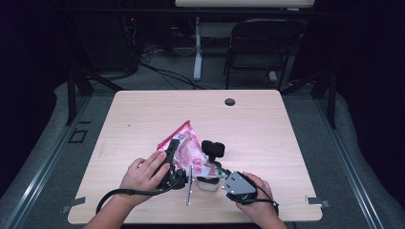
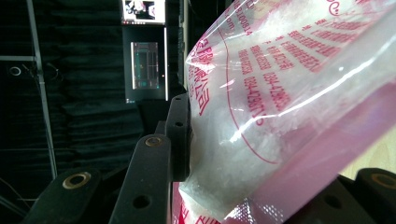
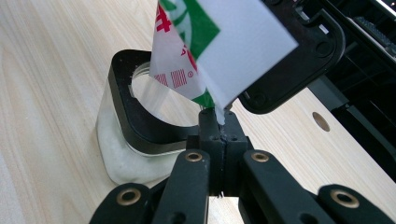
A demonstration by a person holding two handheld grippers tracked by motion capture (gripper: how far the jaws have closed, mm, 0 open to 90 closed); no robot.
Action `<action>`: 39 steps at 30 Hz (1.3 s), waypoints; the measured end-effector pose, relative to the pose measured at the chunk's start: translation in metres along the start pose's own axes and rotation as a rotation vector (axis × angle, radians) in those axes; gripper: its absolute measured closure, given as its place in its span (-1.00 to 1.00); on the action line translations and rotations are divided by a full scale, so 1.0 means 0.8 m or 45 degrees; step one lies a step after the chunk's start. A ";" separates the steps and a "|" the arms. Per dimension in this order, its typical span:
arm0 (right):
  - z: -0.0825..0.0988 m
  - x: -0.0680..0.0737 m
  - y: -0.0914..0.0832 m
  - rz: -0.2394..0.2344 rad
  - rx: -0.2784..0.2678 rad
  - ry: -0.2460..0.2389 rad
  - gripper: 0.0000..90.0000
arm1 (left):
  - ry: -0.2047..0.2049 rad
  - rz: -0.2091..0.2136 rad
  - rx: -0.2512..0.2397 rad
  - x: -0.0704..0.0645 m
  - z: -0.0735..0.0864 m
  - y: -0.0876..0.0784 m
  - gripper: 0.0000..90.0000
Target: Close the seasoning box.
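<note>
Claw work at the pouring stage: the left claw grips the body of a pink-printed plastic bag of white granules, tilted in the air over the near middle of the table, while the right claw, jaws pinched tight, holds the bag's lower corner just above an open, black-rimmed clear jar. White contents already line the jar's bottom (how much remains in the bag cannot be told), so filling looks under way but unfinished, with the black lid still waiting just behind the jar.
</note>
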State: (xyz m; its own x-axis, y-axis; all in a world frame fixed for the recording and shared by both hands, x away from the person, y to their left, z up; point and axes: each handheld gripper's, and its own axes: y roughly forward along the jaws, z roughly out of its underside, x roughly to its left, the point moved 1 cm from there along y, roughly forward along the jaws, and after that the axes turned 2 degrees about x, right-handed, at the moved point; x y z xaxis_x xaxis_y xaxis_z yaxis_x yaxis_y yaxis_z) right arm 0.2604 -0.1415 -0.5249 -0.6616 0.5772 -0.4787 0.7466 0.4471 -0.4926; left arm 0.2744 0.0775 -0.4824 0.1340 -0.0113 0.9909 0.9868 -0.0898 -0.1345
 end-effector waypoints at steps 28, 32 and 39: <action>0.001 0.002 -0.001 -0.013 -0.011 0.003 0.92 | 0.001 0.017 0.004 -0.003 0.000 0.000 0.57; 0.000 0.004 0.000 -0.013 -0.012 0.001 0.87 | 0.006 0.014 0.004 -0.002 0.000 0.001 0.57; -0.006 0.010 -0.001 -0.037 -0.037 -0.026 0.97 | 0.020 0.013 -0.024 -0.005 -0.009 -0.002 0.58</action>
State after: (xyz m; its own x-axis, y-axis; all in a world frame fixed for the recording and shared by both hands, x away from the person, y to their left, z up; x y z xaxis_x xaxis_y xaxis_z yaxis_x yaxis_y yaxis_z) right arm 0.2547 -0.1339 -0.5247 -0.6838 0.5499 -0.4795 0.7288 0.4832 -0.4851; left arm 0.2719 0.0708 -0.4865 0.1422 -0.0282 0.9894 0.9835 -0.1086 -0.1445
